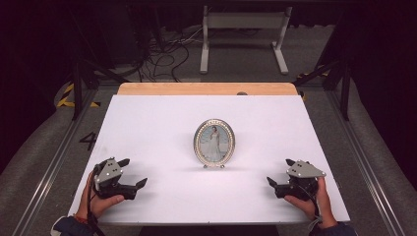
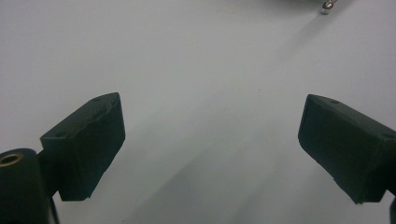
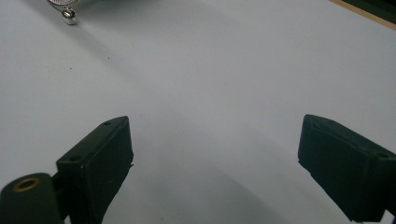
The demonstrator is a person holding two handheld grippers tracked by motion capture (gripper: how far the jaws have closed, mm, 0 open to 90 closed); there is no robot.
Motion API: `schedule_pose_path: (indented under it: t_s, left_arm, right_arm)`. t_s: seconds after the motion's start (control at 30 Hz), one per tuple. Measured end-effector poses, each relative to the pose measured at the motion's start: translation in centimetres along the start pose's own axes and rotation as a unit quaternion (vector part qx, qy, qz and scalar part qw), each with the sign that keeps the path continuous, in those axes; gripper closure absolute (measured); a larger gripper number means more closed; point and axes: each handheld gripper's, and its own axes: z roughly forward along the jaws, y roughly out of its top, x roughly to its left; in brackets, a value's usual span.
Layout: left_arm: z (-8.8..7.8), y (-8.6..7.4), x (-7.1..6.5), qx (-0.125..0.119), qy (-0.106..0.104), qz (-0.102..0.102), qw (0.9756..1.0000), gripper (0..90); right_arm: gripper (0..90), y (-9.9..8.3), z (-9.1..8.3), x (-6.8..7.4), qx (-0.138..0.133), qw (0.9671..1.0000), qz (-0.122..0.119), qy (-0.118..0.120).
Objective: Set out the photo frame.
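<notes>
An oval silver picture frame (image 1: 214, 143) stands upright at the middle of the white table (image 1: 157, 123), holding a photo of a figure in a white dress. One small metal foot of the frame (image 2: 327, 6) peeks in at the top right of the left gripper view, and another foot (image 3: 69, 16) at the top left of the right gripper view. My left gripper (image 1: 134, 172) rests near the front left, open, with bare table between its jaws. My right gripper (image 1: 280, 171) rests near the front right, also open and holding nothing. Both point inward toward the frame.
The white sheet covers a wooden tabletop whose far edge (image 1: 206, 89) shows bare. Beyond it on the floor lie cables (image 1: 162, 54) and a white metal stand (image 1: 243, 34). Metal rails (image 1: 366, 162) run along both sides of the table.
</notes>
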Motion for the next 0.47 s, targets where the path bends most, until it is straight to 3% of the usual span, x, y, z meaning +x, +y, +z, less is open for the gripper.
schedule_pose_path:
  t_s: [0.47]
  left_arm:
    - [0.34, 0.07, 0.14, 0.003, -0.002, -0.001, 1.0, 8.0]
  right_arm:
    - [9.8, -0.05, -0.09, -0.17, -0.007, 0.9999, 0.008, -0.005]
